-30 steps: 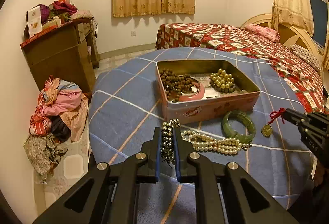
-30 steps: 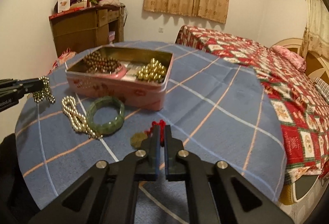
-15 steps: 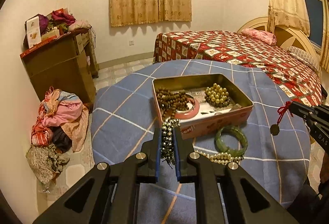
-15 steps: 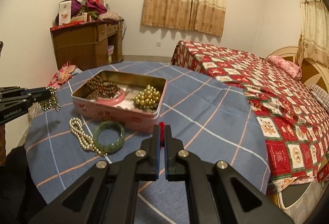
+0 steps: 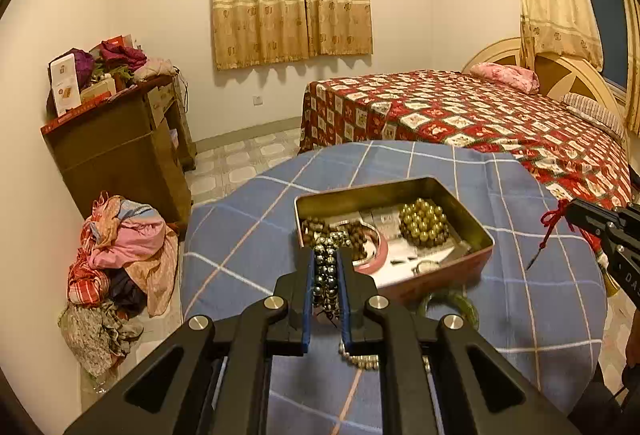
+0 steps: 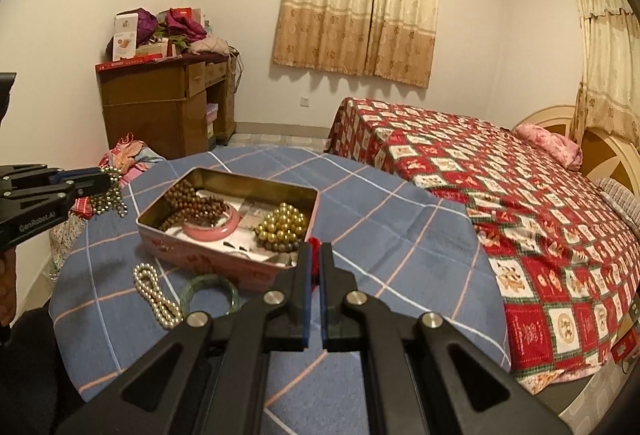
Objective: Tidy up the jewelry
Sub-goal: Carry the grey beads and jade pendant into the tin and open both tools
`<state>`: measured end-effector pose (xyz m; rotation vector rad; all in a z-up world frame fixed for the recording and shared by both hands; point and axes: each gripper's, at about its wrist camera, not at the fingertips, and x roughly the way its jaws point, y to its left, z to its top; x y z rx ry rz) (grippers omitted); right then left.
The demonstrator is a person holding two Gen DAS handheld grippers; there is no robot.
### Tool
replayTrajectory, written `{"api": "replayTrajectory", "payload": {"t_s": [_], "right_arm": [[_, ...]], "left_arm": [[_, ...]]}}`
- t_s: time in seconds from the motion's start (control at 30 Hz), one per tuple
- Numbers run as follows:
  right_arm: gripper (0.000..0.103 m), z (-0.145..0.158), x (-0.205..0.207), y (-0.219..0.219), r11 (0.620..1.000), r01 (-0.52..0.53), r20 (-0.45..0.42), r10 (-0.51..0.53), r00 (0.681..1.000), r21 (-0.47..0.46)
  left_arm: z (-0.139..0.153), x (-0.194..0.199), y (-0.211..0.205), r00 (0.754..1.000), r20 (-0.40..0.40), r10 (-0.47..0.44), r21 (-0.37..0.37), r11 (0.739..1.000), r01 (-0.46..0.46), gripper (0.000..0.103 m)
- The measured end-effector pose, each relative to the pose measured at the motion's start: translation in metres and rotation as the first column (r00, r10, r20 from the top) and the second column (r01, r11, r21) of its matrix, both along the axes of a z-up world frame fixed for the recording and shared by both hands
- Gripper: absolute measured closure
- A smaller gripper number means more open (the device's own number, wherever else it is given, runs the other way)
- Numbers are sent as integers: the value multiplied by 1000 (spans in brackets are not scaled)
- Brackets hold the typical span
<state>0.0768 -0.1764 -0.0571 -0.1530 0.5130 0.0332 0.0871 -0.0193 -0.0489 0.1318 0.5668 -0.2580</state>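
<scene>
- The left gripper (image 5: 326, 267) is closed tight on a string of dark shiny metal beads (image 5: 326, 277). The beads hang in the air above the round table with the blue checked cloth (image 5: 248, 235).
- The right gripper (image 6: 315, 267) is pinched on a red cord (image 6: 316, 247). Most of the cord is hidden between its fingers. In the left view the cord's end dangles, and what hangs from it is too blurry to tell.
- The pink metal tin (image 6: 208, 255) sits open on the table. It holds brown wooden beads (image 6: 188, 203), a pink bangle (image 6: 214, 229) and round gold beads (image 6: 282, 225).
- A white pearl necklace (image 6: 154, 293) lies in front of the tin.
- A green jade bangle (image 6: 212, 289) lies just beside it, partly hidden by the right gripper.
</scene>
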Motion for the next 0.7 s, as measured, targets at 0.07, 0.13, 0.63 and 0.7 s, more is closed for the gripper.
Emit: {"api": "replayTrajectory", "payload": {"t_s": [0.07, 0.13, 0.63, 0.7], "right_arm": [[99, 3, 1, 1, 1000, -2, 8, 2, 1000, -2], [99, 7, 4, 3, 1000, -7, 15, 7, 1000, -8], [99, 16, 30, 11, 999, -28, 26, 29, 999, -31], [99, 17, 32, 12, 999, -28, 28, 29, 999, -28]], "left_arm": [[5, 3, -2, 1000, 9, -1, -3, 1000, 1, 93], [8, 7, -4, 1000, 16, -6, -3, 1000, 7, 93], [18, 37, -15, 999, 31, -9, 8, 1000, 9, 93], [18, 41, -15, 1000, 30, -8, 7, 1000, 8, 93]]}}
